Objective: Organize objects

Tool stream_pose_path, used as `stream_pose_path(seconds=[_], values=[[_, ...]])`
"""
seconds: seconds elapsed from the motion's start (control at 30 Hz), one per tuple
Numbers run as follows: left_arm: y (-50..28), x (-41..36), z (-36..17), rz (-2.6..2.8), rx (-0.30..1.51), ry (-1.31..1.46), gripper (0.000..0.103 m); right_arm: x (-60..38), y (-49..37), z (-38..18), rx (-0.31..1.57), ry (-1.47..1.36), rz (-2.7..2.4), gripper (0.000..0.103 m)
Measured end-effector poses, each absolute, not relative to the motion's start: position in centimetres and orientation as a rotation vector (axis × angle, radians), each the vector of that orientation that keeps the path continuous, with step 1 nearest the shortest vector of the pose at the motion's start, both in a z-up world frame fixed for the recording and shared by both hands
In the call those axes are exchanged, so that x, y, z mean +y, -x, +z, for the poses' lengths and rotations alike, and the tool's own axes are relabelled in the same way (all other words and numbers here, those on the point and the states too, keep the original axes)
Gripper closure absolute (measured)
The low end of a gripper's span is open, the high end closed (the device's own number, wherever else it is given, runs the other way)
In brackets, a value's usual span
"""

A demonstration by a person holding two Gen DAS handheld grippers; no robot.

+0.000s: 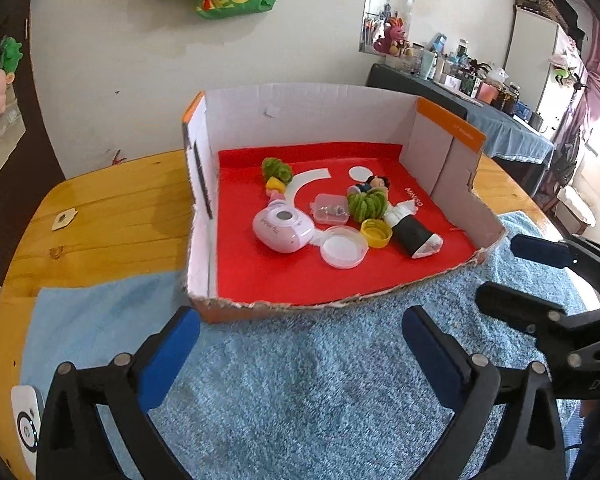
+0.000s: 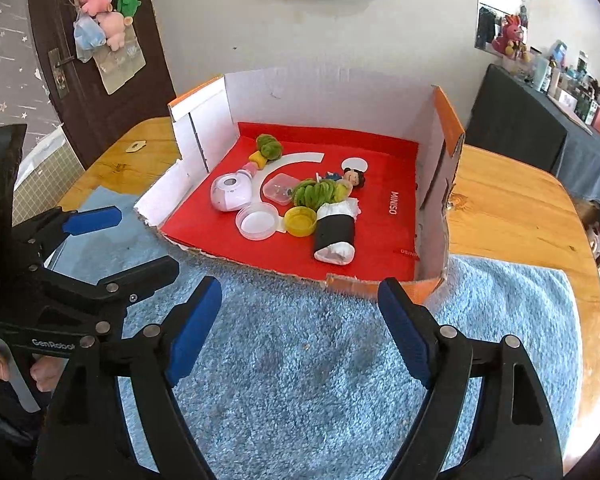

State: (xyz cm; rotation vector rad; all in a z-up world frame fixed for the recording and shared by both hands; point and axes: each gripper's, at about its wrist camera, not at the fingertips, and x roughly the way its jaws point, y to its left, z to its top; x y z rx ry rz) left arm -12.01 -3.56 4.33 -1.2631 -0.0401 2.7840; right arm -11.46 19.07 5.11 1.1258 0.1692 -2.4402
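Red-lined cardboard box point(image 1: 440, 152) sits on the blue towel point(image 1: 300, 380) on the wooden tabletop point(image 1: 100, 216), holding the pink toy camera point(image 1: 282, 230), yellow cap point(image 1: 376, 233) and doll point(image 2: 354, 178). Both jaws gape wide and empty over the towel: left hand-held gripper point(image 1: 300, 344), right hand-held gripper point(image 2: 300, 320).

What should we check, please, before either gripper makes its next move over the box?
1. Left gripper empty, jaws apart: ok.
2. Right gripper empty, jaws apart: ok.
3. Items inside the box: ok.
4. Yellow cap free of neighbours: not ok, beside the round lid and the black roll.
5. Blue mat bare beneath both grippers: ok.
6. Clear case shut: cannot tell.
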Motion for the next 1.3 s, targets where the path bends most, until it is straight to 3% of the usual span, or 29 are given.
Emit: stream_pose_path(seconds=[0.17,1.3], values=[[11.4,-3.7,3.7,2.806,-0.02,1.29,0.0,19.4,10.7,4.8,0.172,-1.127,-2.461,0.016],[9.0,-4.4,-1.4,2.791,-0.117,1.505,0.0,21.0,8.0,-1.3,0.106,-1.246,-2.471,0.015]])
